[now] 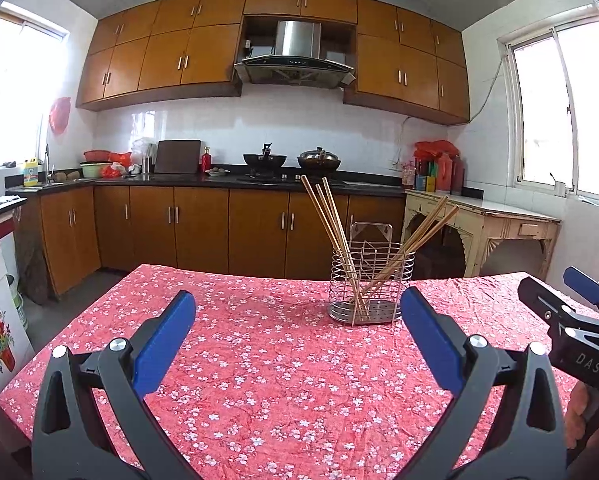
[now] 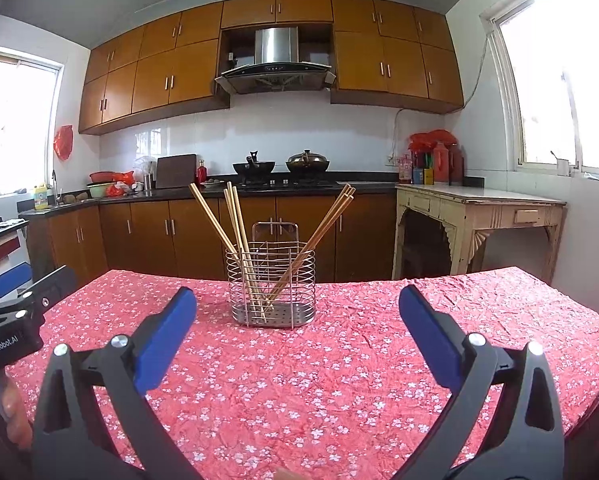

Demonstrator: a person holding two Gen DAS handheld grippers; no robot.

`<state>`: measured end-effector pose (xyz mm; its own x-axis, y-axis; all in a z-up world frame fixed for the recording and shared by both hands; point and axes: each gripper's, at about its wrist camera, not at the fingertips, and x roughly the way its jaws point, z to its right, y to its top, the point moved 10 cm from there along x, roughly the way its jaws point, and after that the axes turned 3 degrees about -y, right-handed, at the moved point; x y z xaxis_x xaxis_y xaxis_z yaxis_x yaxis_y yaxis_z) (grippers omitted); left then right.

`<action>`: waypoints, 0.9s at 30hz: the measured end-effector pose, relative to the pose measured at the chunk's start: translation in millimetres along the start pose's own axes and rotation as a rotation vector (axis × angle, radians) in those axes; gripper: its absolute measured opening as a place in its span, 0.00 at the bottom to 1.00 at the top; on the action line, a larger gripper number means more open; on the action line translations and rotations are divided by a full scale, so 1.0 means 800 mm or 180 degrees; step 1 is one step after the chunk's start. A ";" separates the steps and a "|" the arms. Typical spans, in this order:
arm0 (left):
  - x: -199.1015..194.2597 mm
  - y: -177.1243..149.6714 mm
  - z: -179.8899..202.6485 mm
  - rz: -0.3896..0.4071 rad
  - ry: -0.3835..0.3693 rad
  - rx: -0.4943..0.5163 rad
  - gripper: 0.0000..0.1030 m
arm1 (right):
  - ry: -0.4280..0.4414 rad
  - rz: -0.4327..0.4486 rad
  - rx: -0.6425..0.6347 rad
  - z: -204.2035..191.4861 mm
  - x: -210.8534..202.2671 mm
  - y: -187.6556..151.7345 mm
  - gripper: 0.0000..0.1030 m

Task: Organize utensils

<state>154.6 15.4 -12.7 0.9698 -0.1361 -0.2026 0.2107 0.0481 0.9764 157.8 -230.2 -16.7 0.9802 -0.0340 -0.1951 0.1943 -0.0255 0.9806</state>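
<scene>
We see the holder (image 2: 274, 280) centred in the right view, off to the right in the left one, upright on the tablecloth (image 1: 259, 360) with chopsticks (image 2: 235, 240) inside. Left gripper (image 1: 298, 312) and right gripper (image 2: 298, 312) hover before it, jaws spread, empty. Behind it: the stove (image 2: 283, 182).

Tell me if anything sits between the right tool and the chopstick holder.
Nothing visible does. The right tool is open and empty, with only bare tablecloth between it and the holder, where the chopsticks already stand. The left tool is off to the side.
</scene>
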 end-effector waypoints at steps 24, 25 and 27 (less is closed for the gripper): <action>-0.002 0.004 0.005 0.0018 -0.0060 0.0004 0.98 | 0.0018 0.0000 0.0016 0.003 -0.002 0.001 0.96; -0.002 0.004 0.005 0.0015 -0.0058 0.0001 0.98 | 0.0019 -0.0004 0.0017 0.003 -0.002 0.000 0.96; -0.001 0.003 0.005 -0.0003 -0.0064 -0.0005 0.98 | 0.0018 -0.0007 0.0019 0.002 0.000 0.001 0.96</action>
<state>153.6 11.8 -9.8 0.9669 -0.1560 -0.2019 0.2118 0.0496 0.9761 157.7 -232.2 -16.1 0.9800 -0.0283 -0.1972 0.1963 -0.0315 0.9800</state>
